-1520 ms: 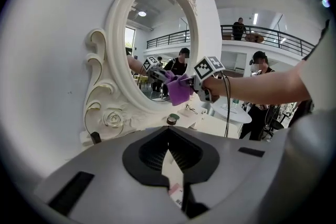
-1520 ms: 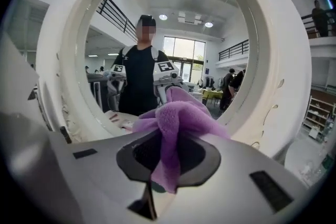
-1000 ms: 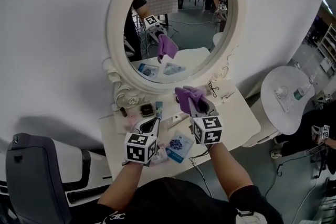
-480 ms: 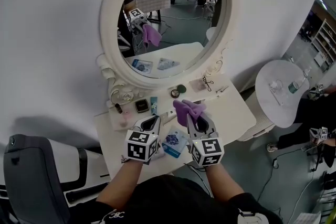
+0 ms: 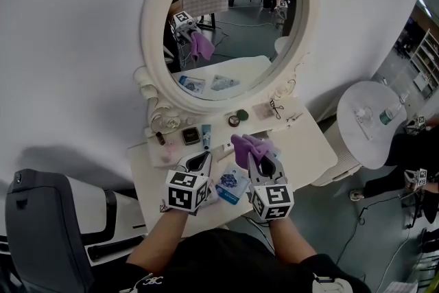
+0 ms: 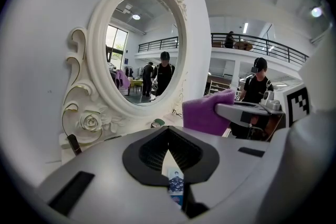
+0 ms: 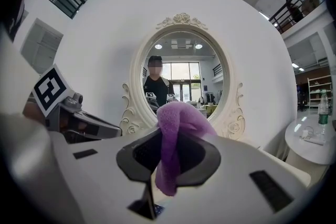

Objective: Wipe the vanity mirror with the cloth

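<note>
A purple cloth (image 7: pixel 176 128) is bunched and pinched between the clenched jaws of the right gripper (image 5: pixel 261 162). Its loose top puffs up above the jaw tips and a tail hangs down between them. The left gripper (image 5: pixel 198 162) sits just beside the right one, on its left, with its jaws pressed together at the tips and nothing between them.

Both grippers hover low over a white vanity table (image 5: pixel 312 147). They are well short of the oval vanity mirror (image 5: pixel 230 17), which stands upright ahead of them in an ornate white frame. The cloth does not touch the glass, which reflects the cloth, a marker cube and a room behind.

Below and between the 2 grippers lies a blue packet (image 5: pixel 233 186). Ahead of the left gripper, near the mirror's base, are a small tube (image 5: pixel 206 135) and a square dark-faced object (image 5: pixel 190 136). Ahead of the right gripper sits a small round green-topped pot (image 5: pixel 241 115). Well off to the right gripper's right stands a round white side table (image 5: pixel 370 147). Left of the left gripper is a grey chair back (image 5: pixel 41 230).
</note>
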Available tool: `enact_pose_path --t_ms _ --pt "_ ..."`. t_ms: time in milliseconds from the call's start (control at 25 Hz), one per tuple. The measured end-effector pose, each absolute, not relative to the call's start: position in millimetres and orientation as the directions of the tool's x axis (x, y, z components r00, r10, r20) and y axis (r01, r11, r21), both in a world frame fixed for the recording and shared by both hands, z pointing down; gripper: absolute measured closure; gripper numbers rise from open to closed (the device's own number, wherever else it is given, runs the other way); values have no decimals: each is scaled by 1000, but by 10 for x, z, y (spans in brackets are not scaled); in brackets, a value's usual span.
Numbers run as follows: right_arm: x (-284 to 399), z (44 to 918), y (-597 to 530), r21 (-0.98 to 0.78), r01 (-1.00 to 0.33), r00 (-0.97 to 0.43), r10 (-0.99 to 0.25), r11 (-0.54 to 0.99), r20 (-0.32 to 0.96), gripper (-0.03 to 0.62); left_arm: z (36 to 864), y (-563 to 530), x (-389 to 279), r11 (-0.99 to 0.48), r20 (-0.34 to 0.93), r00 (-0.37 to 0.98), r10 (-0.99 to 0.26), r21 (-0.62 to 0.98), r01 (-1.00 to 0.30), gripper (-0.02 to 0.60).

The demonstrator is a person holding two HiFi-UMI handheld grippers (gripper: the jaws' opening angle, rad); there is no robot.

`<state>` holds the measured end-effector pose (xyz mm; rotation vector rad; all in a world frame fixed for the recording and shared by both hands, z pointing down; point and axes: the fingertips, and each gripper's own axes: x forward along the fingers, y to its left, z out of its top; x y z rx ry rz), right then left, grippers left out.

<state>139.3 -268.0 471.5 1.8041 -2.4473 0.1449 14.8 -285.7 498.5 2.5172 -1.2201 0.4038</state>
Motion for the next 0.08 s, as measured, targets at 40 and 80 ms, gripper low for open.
enact_pose_path --t_ms 40,80 --pt "1381 4721 -2672 -16 -955 -294 -946 295 136 537 4990 -2850 141 -589 382 598 -705 155 -793 575" --pt "1370 4728 -2664 -11 -956 -293 -946 295 138 537 4995 -2843 135 -591 382 599 -703 154 -792 575"
